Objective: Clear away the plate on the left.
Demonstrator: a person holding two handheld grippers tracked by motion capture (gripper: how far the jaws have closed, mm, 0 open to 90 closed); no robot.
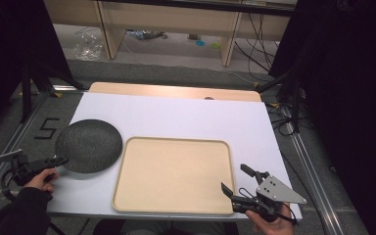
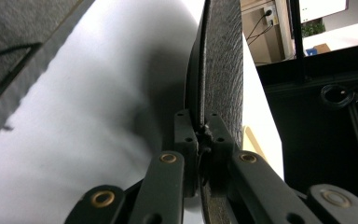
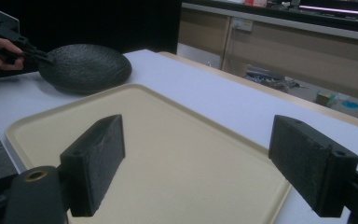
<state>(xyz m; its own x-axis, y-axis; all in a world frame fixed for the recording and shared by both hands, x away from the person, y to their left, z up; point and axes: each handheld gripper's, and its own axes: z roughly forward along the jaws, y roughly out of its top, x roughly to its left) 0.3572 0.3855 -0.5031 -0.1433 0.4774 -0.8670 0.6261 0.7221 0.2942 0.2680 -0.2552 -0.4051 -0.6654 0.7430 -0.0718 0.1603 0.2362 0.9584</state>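
At the left edge of the white table (image 1: 176,115), the left gripper (image 1: 62,160) is clamped on the near-left rim of the dark round plate (image 1: 89,145), its jaws pinching the thin edge from both sides, as the left gripper view shows (image 2: 200,128). The plate lies on the table's left part, its right edge just beside the left rim of the beige tray (image 1: 174,175), whose flat inside lies bare. At the right, the right gripper (image 1: 235,180) hangs over the tray's near-right corner with its jaws spread wide on nothing, and white table surface lies open beyond the tray.
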